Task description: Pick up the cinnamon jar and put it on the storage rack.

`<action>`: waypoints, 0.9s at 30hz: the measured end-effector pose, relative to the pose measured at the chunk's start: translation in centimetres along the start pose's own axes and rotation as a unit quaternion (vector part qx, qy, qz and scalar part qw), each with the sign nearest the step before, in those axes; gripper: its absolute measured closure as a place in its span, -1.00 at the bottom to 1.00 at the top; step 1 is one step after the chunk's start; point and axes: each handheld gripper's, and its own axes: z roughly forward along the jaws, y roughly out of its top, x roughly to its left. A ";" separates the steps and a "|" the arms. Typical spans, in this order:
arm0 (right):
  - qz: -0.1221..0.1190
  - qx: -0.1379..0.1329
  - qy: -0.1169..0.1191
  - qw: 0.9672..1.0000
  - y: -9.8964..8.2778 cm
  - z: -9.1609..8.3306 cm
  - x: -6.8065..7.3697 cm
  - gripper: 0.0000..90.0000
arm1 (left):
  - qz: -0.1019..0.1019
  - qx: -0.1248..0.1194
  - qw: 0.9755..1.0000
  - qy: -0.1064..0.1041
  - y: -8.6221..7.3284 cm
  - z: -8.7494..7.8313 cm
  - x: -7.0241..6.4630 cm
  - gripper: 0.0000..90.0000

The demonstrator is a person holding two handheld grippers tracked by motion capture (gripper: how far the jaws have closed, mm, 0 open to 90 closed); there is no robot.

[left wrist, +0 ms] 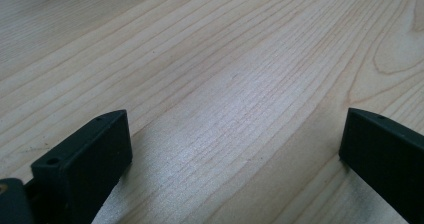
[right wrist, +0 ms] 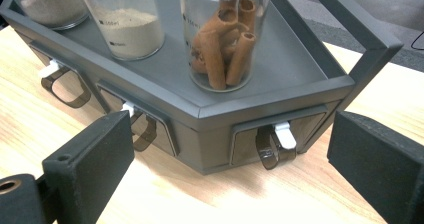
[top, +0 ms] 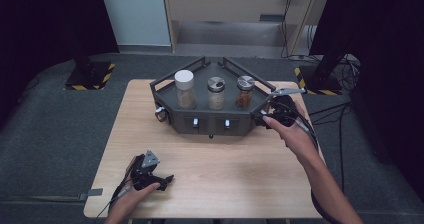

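Cinnamon jar (right wrist: 222, 36) above drawer handle (right wrist: 272, 146)

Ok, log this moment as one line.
right claw: open, facing rack drawer handle | left claw: open, resting on table | jars: on rack

Bare forearms are seen; black grippers (top: 150, 176) (top: 280, 111) are topped by grey three-cornered plates, dark cables trailing.

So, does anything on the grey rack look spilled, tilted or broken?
Nothing stands out. The three jars, white-lidded jar, middle jar and cinnamon jar, stand upright on the rack, with no spill around them. Its front drawers look shut. The right tongs are open before the corner drawer handle.
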 end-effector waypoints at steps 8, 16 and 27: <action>0.001 0.001 0.001 1.000 -1.3 -0.9 0.1 -0.90 | 0.000 -0.001 1.000 0.000 0.0 0.0 0.0 -1.00; -0.002 0.008 0.003 1.000 -2.6 -1.5 0.3 -0.90 | 0.000 -0.001 1.000 0.000 0.0 0.0 0.0 -1.00; -0.001 0.021 0.010 1.000 -4.6 -1.6 0.7 -0.90 | 0.000 0.000 1.000 0.000 0.0 0.0 0.0 -1.00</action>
